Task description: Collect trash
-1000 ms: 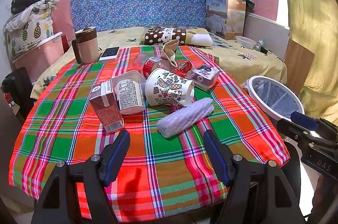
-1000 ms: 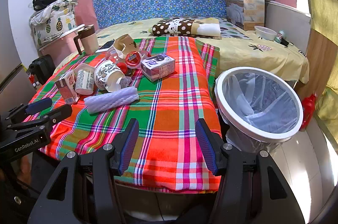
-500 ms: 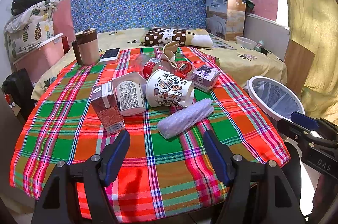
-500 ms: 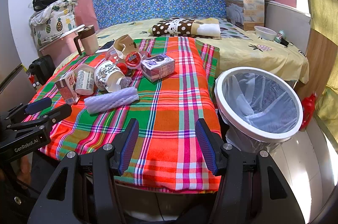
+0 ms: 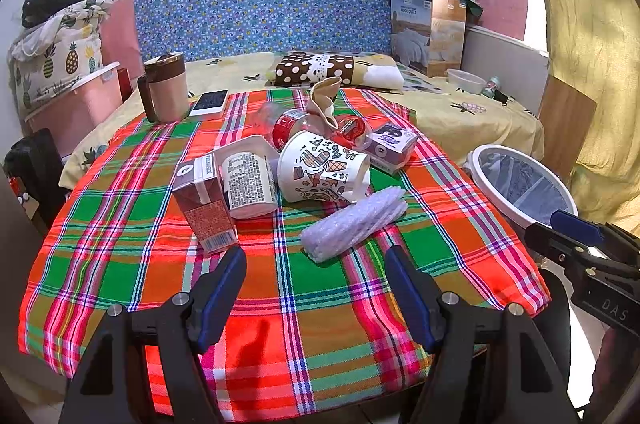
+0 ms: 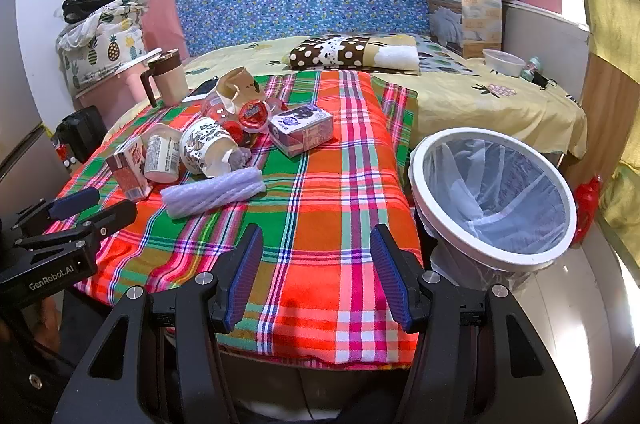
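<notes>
Plaid cloth covers the table ahead of both grippers, and the white-rimmed, bag-lined bin stands off its edge, just right of the right gripper, apparently empty, though its depths are poorly seen. The trash lies clustered ahead of the left gripper: patterned paper cup, foam sleeve nearest, brown carton, purple carton. Both grippers stand wide and empty, so collection looks unstarted; the next move calls for closing on the foam sleeve.
</notes>
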Demonstrator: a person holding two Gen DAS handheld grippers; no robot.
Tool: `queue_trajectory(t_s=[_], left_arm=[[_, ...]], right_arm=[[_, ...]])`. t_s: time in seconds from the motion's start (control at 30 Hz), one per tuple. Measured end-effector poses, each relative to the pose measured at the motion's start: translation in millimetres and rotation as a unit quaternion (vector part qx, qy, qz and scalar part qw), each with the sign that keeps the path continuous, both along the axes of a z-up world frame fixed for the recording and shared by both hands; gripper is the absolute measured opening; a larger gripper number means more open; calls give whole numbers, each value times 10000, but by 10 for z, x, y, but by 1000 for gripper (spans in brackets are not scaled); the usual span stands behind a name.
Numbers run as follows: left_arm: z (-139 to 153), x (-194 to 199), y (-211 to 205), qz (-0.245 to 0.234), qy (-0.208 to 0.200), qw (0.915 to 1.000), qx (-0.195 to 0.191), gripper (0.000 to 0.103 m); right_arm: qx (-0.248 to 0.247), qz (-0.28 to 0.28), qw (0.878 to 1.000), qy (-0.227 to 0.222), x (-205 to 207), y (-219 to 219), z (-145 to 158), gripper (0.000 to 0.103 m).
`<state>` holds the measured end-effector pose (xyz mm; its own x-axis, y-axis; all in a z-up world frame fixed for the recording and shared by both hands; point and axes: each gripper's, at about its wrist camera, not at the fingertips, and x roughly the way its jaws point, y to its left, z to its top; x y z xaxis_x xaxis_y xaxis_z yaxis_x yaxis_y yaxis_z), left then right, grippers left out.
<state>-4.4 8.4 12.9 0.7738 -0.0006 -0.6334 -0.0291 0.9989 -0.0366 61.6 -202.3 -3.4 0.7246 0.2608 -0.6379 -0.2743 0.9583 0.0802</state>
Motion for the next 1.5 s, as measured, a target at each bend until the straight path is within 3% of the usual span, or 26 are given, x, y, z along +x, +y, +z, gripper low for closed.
queue_trajectory(t_s=[0.57,0.73,1.17,1.33,1.5], left_arm=[[-95,102,70,93,58,9999,95,71],[-142,179,183,280,99,9995,129,71],[-169,457,726,1097,23,9939,-96,71],[-248,578,825,1143,85,9932,-225,71],[-315,663,920,1134,175,9925,-414,64]], right_arm=[[41,154,9998,89,93,37,-57,58],[56,316,9994,147,186,114,-79,63],[135,970,9951,98,510,453,-55,63],[232,1287,9913,128,689,618,-50,63],[366,1556,9867,301,857,786,-105,63]])
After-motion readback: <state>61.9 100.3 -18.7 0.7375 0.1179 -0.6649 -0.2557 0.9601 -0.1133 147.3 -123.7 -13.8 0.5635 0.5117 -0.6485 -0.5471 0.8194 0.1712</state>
